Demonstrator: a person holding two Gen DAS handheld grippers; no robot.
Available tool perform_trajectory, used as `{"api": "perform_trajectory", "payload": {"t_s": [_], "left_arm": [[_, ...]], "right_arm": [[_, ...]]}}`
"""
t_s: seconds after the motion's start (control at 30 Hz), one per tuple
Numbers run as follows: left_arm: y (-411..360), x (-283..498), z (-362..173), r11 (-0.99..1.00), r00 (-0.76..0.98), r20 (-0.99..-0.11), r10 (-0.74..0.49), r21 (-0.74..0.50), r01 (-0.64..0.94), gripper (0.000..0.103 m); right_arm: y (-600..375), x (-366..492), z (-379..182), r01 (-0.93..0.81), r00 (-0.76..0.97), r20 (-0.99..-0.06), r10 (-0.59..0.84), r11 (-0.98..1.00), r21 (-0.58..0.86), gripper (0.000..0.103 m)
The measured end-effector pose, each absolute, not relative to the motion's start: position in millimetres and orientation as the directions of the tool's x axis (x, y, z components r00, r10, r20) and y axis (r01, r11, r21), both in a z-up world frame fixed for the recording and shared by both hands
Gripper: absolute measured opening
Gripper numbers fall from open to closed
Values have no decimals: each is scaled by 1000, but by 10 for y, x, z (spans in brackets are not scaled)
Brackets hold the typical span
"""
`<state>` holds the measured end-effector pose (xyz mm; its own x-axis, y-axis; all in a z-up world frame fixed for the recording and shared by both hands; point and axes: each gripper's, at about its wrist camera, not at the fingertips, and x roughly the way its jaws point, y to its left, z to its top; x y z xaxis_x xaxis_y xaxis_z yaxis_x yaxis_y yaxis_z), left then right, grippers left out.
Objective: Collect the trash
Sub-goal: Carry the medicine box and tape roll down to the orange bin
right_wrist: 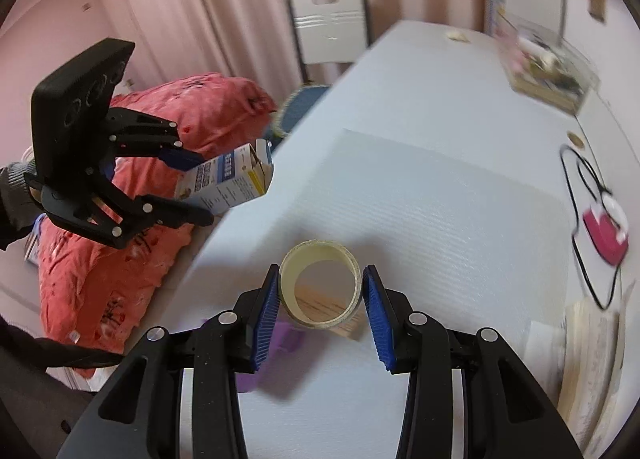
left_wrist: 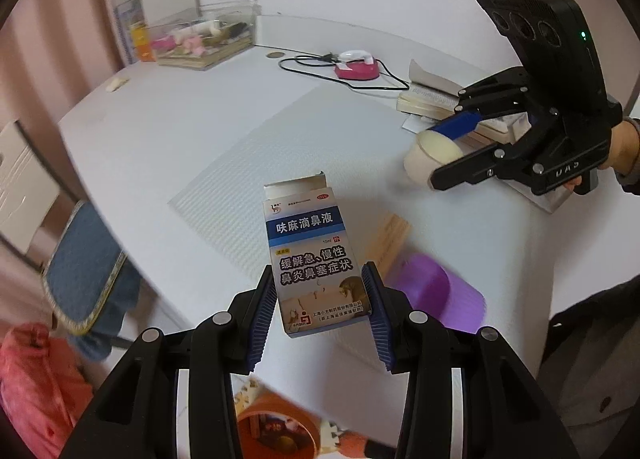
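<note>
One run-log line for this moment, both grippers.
left gripper: shut on box | right gripper: shut on tape roll | both above table

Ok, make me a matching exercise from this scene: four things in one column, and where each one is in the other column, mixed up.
Things:
1. medicine box
2. tape core
3. pink gadget
4. clear case

Places:
A. at the table's far corner by the wall
B. between the right tongs
C. lying on the table with a black cable
D. between the left tongs

Pairs: 1-D, 2-B, 3-C, 4-A
</note>
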<state>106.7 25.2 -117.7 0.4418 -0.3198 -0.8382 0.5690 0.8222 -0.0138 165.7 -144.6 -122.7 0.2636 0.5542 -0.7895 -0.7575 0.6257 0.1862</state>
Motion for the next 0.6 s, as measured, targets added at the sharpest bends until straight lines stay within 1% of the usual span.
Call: {"api": "perform_trajectory", "payload": {"t_s": [0.33, 0.6], "left_arm": [[741, 332, -930, 919, 520, -825, -221, 3, 394, 45], [1258, -267, -956, 977, 539, -834, -119, -1, 215, 45]], "right_arm": [[-774, 1257, -992, -869, 148, -776, 613, 456, 195, 42], [156, 838, -957, -952, -4, -784, 620, 237, 193, 42]]}}
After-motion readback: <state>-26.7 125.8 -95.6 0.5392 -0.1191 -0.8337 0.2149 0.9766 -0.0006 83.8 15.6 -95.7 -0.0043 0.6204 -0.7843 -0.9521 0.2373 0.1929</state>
